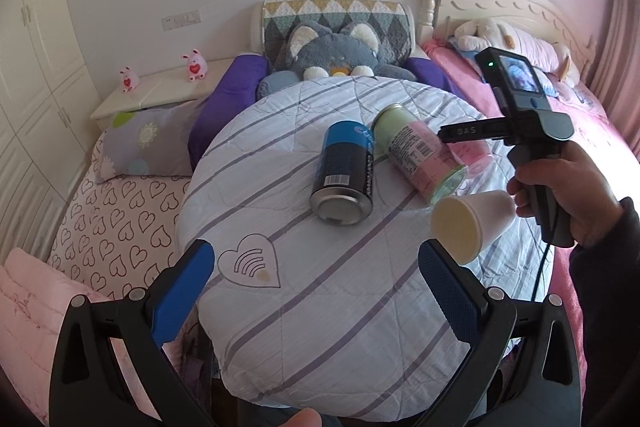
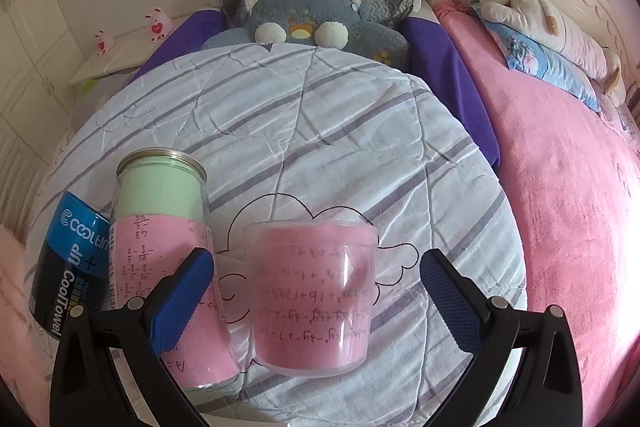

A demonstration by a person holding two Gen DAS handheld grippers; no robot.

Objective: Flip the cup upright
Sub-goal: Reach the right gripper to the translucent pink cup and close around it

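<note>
A clear pink cup (image 2: pixel 312 303) with handwritten maths on it lies on the striped quilt, between the open fingers of my right gripper (image 2: pixel 316 291), which touch nothing. In the left wrist view the cup (image 1: pixel 472 153) is mostly hidden behind the right gripper's finger (image 1: pixel 460 133). A white foam cup (image 1: pixel 472 227) lies on its side, mouth towards me, just above my left gripper's right fingertip (image 1: pixel 436 263). My left gripper (image 1: pixel 316 263) is open and empty over the quilt.
A blue Cool Towel can (image 1: pixel 344 175) and a green-and-pink jar (image 1: pixel 420 155) lie side by side on the quilt (image 1: pixel 320 327). A grey plush cat (image 1: pixel 336 51) sits at the headboard. A pink blanket (image 2: pixel 560 207) covers the bed to the right.
</note>
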